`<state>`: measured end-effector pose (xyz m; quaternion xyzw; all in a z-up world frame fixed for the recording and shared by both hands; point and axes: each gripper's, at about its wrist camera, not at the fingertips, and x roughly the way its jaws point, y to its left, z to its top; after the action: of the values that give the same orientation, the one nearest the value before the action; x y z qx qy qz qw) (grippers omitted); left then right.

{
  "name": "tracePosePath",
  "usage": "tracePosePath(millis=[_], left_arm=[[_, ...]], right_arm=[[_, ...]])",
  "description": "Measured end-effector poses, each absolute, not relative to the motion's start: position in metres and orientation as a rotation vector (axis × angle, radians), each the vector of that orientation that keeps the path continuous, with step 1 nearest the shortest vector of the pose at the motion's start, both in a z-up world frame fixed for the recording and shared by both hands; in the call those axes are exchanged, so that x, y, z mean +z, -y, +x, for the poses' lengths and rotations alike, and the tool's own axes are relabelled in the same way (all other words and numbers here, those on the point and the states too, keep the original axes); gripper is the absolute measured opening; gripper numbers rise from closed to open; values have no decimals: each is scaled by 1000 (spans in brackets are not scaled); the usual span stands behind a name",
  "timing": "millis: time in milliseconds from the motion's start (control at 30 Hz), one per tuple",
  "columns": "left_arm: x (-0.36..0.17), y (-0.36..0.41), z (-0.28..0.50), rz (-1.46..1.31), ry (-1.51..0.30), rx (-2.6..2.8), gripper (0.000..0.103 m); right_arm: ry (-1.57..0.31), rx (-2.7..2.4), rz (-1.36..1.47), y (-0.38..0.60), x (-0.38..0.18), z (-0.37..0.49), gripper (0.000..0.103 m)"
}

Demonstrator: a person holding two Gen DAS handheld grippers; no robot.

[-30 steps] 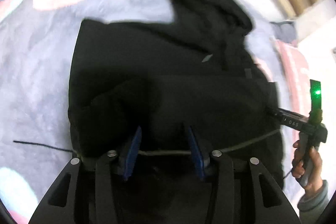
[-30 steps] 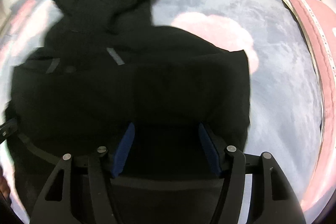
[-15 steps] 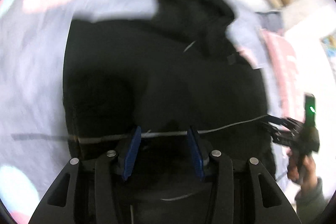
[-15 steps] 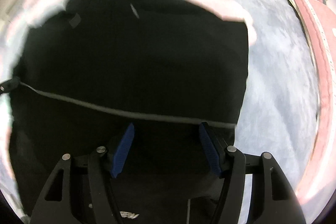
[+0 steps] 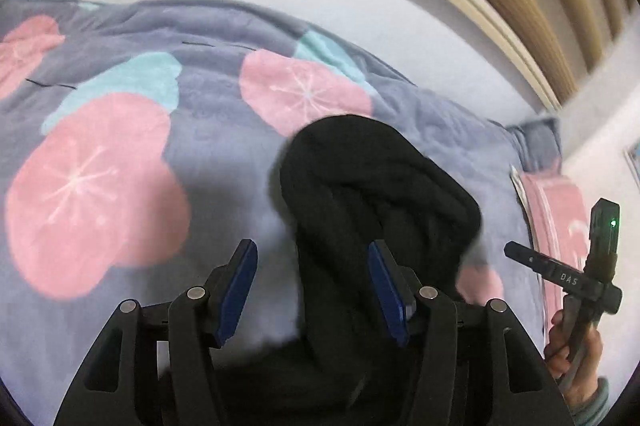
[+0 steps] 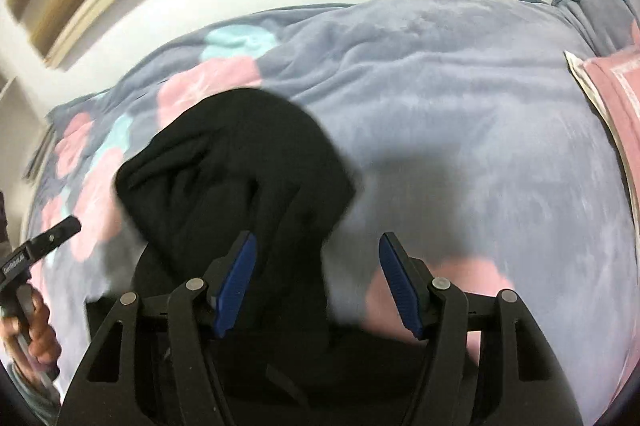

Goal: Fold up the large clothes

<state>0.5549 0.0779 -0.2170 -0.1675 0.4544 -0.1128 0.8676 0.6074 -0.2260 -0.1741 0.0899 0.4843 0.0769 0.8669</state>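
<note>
Grey-blue bedding [image 5: 224,130] with pink and teal blooms spreads beneath a black hooded garment [image 5: 372,194], lumped at bed centre. Left gripper [image 5: 312,290] tilts down over it, jaws opening, cloth behind its 3 o'clock pad, not pinched. Right gripper [image 6: 316,282] tilts likewise, jaws apart, gripping nothing. At 4 o'clock, the person's right hand [image 5: 576,354] grips its handle.

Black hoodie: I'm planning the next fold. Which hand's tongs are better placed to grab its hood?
Left, probably. The left tongs are opening with the hood filling half their gap; the right tongs mostly frame bare blanket.
</note>
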Motion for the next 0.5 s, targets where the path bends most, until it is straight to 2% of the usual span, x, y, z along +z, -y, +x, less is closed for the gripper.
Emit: tracePosePath(millis=[100, 133, 167, 200, 233, 267, 300, 367, 433, 500], left_arm=[[-244, -61, 592, -325, -1015, -263, 59], [-251, -59, 591, -309, -1041, -274, 59], [-260, -57, 595, -287, -1062, -265, 59], [-268, -56, 602, -268, -1072, -233, 58], [-275, -63, 606, -265, -1065, -197, 49], [-278, -75, 610, -306, -1066, -189, 18], [-277, -94, 611, -425, -1061, -225, 12], [-269, -118, 601, -542, -998, -281, 12], [-263, -122, 586, -535, -960, -309, 15], [-288, -114, 591, -464, -1028, -255, 17]], right_arm=[[-1060, 107, 181, 227, -196, 634, 66], [-1085, 96, 168, 228, -207, 641, 62], [-1113, 95, 152, 227, -218, 651, 39], [-1144, 96, 124, 225, -229, 658, 9], [-1166, 87, 90, 226, -235, 661, 8], [-1172, 94, 66, 228, -238, 660, 8], [-1135, 123, 73, 235, -231, 653, 7], [-1072, 198, 115, 248, -217, 633, 7], [-1032, 224, 115, 251, -212, 619, 7], [-1059, 200, 50, 243, -238, 621, 7]])
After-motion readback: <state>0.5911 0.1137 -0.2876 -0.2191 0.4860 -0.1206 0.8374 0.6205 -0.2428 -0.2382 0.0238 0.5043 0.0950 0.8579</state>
